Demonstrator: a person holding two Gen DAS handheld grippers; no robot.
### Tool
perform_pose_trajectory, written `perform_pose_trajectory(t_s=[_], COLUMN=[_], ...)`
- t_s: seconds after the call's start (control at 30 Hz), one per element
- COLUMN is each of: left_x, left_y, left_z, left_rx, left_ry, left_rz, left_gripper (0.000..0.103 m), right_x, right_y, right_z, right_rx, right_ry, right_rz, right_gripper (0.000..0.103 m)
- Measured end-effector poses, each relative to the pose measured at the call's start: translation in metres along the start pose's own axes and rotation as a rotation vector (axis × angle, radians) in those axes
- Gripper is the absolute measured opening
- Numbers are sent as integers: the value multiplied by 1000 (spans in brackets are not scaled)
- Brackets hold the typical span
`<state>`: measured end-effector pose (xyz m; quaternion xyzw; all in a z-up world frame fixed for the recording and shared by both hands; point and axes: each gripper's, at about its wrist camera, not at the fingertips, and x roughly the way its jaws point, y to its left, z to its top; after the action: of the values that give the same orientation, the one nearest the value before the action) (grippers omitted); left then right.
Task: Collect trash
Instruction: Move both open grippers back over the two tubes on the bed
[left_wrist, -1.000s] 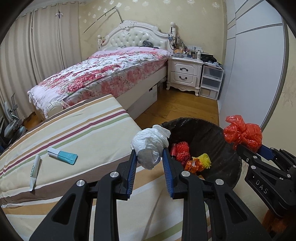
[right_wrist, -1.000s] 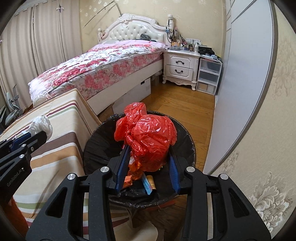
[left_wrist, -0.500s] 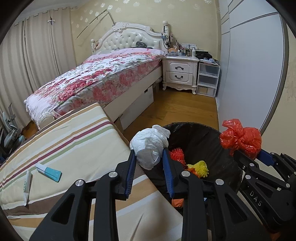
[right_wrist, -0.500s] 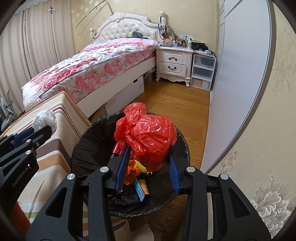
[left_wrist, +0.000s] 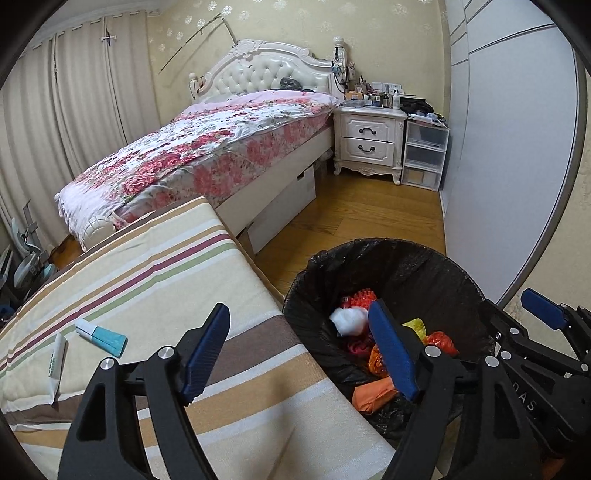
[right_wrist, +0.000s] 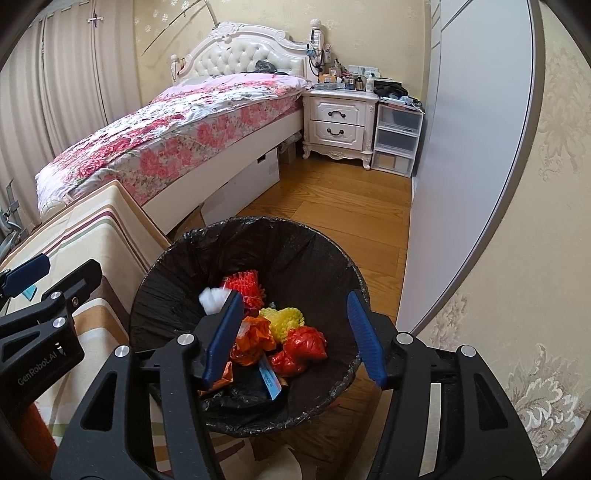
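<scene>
A striped surface (left_wrist: 155, 280) fills the lower left of the left wrist view. Two tubes lie on it near its left edge: a teal one (left_wrist: 101, 337) and, just beside it, a white one (left_wrist: 56, 360). The wooden floor (right_wrist: 332, 206) carries a black-lined bin (right_wrist: 295, 251) just beside the surface, a flowered bed (right_wrist: 177, 129), a white nightstand (right_wrist: 338, 123) and plastic drawers (right_wrist: 397, 136).

left gripper (right_wrist: 26, 277) body: "genrobot.ai" | right gripper (left_wrist: 517, 306) body: "d a s"
</scene>
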<state>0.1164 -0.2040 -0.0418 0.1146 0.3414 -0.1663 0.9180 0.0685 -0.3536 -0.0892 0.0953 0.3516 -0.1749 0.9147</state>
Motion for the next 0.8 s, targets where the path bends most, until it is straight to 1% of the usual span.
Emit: perform_pose_trajectory(t_s=[0.1,0.17,0.4,0.67,0.8], left_x=[-3,-5,-13,-22,-31], left_y=[5,10,34,72,99], left_z=[-1,-1,-10,-27,-38], left_rx=[-8,-13,-51,-104,-153], left_ry=[-4,-7,1,21,30], left_rz=[11,20,57,107,139], left_gripper=[79,80,80,81,81], right_x=[-1,-1,-6,-14,-21], right_y=[1,1,13,47,71], right_z=[-1,-2,-3,-6,-7], right_rx=[-3,-6,-22,-80,-117], right_ry=[0,0,1,10,7], right_rz=[-1,0,23,88,137], right_gripper=[60,64,65,67,67])
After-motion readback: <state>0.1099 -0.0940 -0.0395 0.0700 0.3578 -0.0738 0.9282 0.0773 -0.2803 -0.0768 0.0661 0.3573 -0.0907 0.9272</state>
